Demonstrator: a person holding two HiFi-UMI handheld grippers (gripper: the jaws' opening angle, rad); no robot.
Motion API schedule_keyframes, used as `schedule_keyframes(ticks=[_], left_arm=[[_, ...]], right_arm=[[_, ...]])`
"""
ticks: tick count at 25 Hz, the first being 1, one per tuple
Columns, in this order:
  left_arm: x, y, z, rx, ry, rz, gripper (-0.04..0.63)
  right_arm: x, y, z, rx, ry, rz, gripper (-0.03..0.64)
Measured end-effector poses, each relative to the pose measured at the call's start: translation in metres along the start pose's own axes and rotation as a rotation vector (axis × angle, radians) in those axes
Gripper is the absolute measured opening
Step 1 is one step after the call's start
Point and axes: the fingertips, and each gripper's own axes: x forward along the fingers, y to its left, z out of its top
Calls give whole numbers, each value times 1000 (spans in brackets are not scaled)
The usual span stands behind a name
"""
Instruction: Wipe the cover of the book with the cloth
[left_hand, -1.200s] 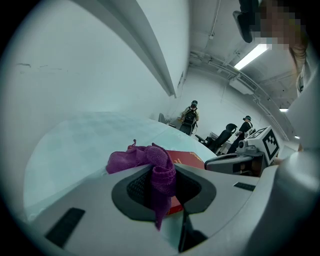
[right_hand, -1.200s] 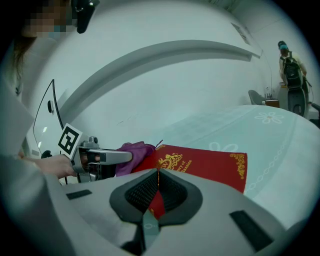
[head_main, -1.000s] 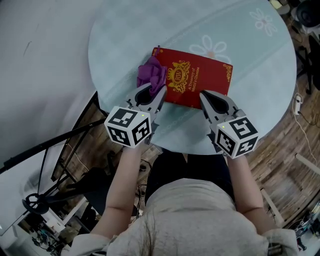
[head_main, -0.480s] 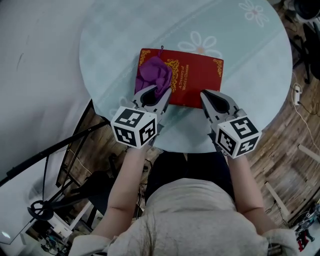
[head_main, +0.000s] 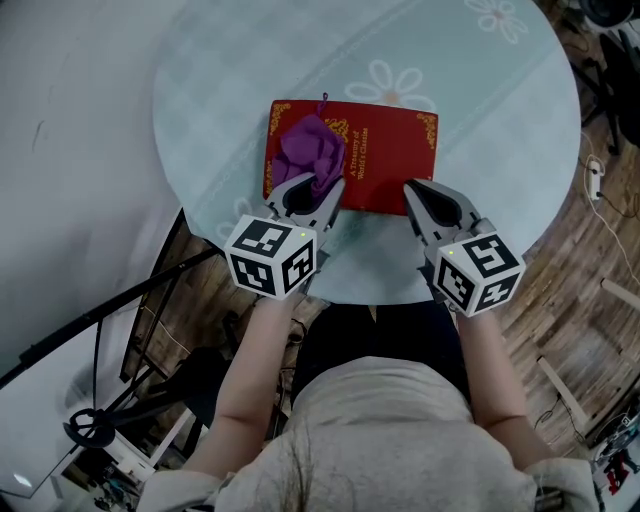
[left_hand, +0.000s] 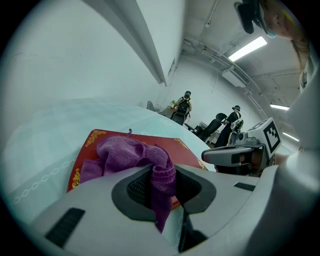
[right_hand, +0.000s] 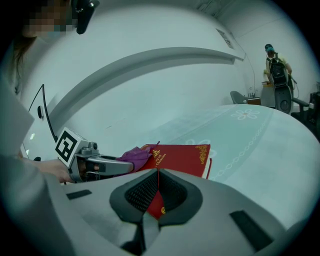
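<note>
I've got open tabletop (head_main: 480, 90) beyond the book (head_main: 395, 150) and off to its right. On the cover, the bunched cloth (head_main: 308, 150) pinched in my left tongs (head_main: 315, 188) crowds the left half. The right half is bare, apart from my closed right tongs (head_main: 410, 188) at its near edge.

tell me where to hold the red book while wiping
Probably its near right corner, from the person's side. The red hardback book lies flat on the pale table, so only edges offer grip; the purple cloth in the left claw covers its left part, and the shut right claw sits at that corner.
</note>
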Motion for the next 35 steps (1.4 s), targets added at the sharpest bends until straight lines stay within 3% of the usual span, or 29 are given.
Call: schedule_keyframes(ticks=[35], left_arm=[[34, -68, 0, 45, 72, -180, 97]], right_arm=[[-46, -30, -15, 53, -45, -103, 23]])
